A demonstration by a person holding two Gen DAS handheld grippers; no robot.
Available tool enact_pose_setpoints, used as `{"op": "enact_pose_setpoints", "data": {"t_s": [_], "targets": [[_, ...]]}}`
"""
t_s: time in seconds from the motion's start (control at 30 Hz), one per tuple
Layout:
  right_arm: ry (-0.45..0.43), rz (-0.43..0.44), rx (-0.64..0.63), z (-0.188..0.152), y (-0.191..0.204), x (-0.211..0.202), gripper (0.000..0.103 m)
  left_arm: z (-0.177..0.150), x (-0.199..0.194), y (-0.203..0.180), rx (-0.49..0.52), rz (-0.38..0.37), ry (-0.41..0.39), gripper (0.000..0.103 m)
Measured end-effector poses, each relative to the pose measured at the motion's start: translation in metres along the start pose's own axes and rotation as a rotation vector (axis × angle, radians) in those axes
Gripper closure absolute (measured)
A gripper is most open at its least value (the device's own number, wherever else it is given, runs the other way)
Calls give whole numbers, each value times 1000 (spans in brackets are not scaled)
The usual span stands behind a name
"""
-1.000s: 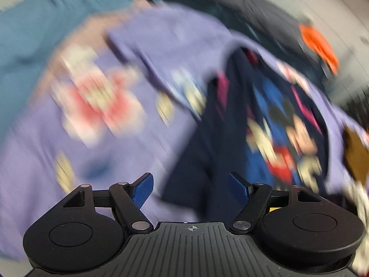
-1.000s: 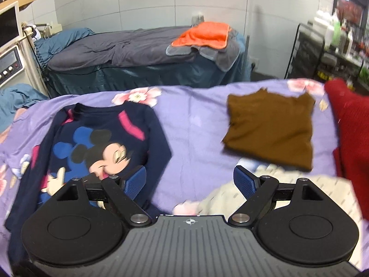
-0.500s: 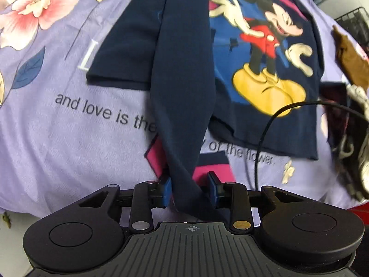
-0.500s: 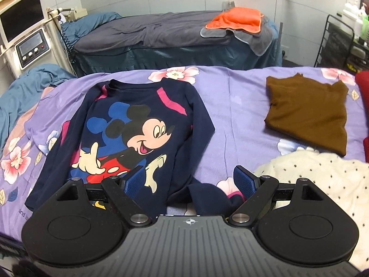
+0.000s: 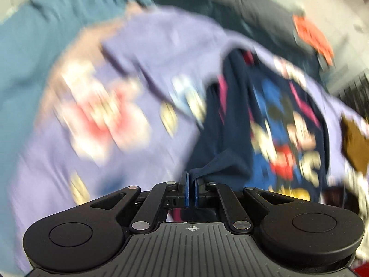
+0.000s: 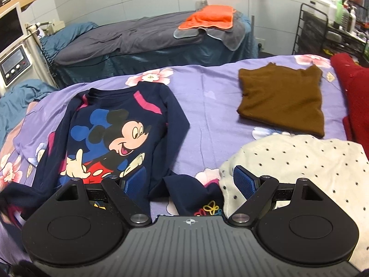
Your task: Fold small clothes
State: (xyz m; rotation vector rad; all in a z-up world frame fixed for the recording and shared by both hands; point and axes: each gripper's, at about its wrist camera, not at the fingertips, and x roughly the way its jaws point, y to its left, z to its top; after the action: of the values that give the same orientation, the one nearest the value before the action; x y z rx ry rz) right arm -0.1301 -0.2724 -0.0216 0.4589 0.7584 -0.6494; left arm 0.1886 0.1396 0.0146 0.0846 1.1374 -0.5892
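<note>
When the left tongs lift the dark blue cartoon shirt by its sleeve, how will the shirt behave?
Probably floppy: the navy shirt lies flat and creased on the purple sheet. Its sleeve bunches between the left tongs, which have just closed on it. Likely light, so the rest should trail and drag.

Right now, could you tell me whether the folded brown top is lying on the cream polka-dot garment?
No, the folded brown top lies apart on the purple floral sheet, beyond the cream polka-dot garment.
</note>
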Motion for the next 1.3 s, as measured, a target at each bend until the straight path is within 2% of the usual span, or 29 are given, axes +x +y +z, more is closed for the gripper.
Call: {"op": "enact_pose_setpoints", "data": {"t_s": [0.1, 0.17, 0.2, 0.23, 0.27, 0.3, 0.33, 0.4, 0.47, 0.53, 0.6, 0.7, 0.77, 0.8, 0.93, 1.03, 1.1, 1.17, 1.23, 1.27, 1.3], "targets": [[-8, -13, 2, -1, -1, -5, 18, 55, -35, 38, -23, 135, -182, 61], [-20, -20, 1, -1, -2, -10, 18, 91, -56, 74, -114, 234, -295, 62], [-23, -24, 4, -1, -2, -11, 18, 106, -64, 92, -172, 312, -346, 62], [-25, -28, 9, -1, -3, -12, 18, 117, -69, 107, -229, 392, -380, 56], [-23, -31, 16, -2, -3, -12, 18, 127, -70, 118, -277, 442, -394, 38], [-17, -34, 21, -3, -4, -12, 18, 133, -68, 125, -313, 455, -391, 16], [-12, -36, 24, -4, -3, -12, 18, 136, -65, 129, -329, 431, -380, 0], [-13, -43, 16, -5, -1, -13, 18, 131, -53, 121, -316, 360, -369, 0], [-18, -55, -19, -6, 1, -16, 18, 119, -37, 102, -253, 317, -334, 0], [-29, -83, -76, -7, 4, -17, 18, 101, -14, 77, -182, 268, -259, 0], [-36, -104, -142, -6, 6, -18, 18, 81, 10, 49, -122, 185, -178, 0], [-28, -125, -230, -3, 6, -16, 18, 45, 42, 5, -76, 57, -74, 0], [-26, -123, -278, -2, 7, -15, 19, 21, 58, -27, -31, -3, -21, 0], [-26, -115, -302, -1, 10, -13, 20, 11, 65, -42, 19, -21, 4, 0], [21, -55, -451, -9, 31, -1, 24, -39, 90, -100, 194, -12, 95, 0], [112, -48, -568, -28, 50, 25, 36, -64, 102, -123, 234, -33, 168, 0], [195, -110, -633, -44, 59, 51, 56, -76, 103, -127, 228, -41, 192, 0], [245, -182, -678, -59, 61, 76, 62, -80, 101, -127, 217, -40, 194, 0], [285, -216, -662, -66, 55, 93, 73, -81, 98, -127, 210, -31, 192, 0], [302, -205, -629, -64, 51, 97, 91, -80, 98, -126, 208, -22, 187, 0], [316, -178, -577, -61, 45, 98, 100, -77, 95, -124, 202, -8, 177, 0]]}}
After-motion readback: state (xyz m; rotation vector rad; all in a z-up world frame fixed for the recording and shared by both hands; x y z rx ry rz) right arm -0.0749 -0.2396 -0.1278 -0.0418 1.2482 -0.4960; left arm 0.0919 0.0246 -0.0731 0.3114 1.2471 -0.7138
